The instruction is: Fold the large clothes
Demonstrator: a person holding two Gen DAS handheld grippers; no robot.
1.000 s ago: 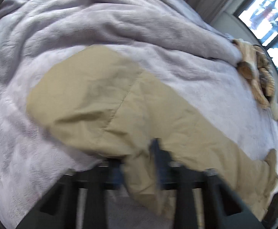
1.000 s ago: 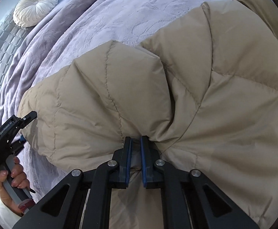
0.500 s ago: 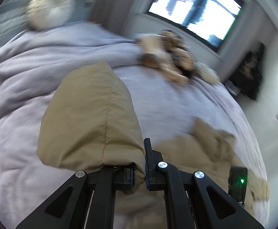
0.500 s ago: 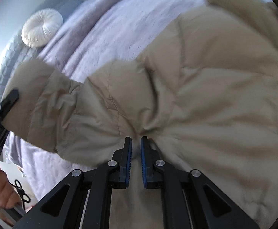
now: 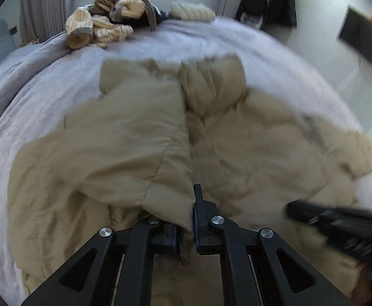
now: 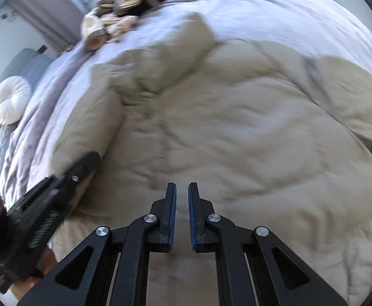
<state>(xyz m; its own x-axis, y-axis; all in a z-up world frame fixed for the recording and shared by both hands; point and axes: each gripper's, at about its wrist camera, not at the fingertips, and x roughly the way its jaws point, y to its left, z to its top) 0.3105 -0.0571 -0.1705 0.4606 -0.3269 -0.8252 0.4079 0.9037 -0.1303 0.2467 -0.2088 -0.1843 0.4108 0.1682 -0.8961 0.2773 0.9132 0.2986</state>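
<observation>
A tan puffer jacket point(image 5: 249, 153) lies spread on the bed, its collar toward the window. My left gripper point(image 5: 186, 211) is shut on a quilted flap of the jacket, which drapes over its left finger and hangs across the jacket's left half. My right gripper point(image 6: 182, 188) hovers over the jacket's point(image 6: 237, 127) lower middle, its blue pads a narrow slit apart with tan cloth showing between them. In the right wrist view the left gripper point(image 6: 84, 163) appears blurred at lower left. The right gripper point(image 5: 290, 206) shows blurred at the lower right of the left wrist view.
A lavender bedcover point(image 5: 33, 89) surrounds the jacket. A heap of striped knitwear point(image 5: 101, 25) lies at the far edge under the window. A round white cushion point(image 6: 10, 102) rests by the grey headboard. Dark furniture point(image 5: 267, 0) stands beyond the bed's far corner.
My left gripper has swung across with the tan flap and rolled, now facing the window. The right gripper also moved across; the bunched cloth at its tips now looks flat.
</observation>
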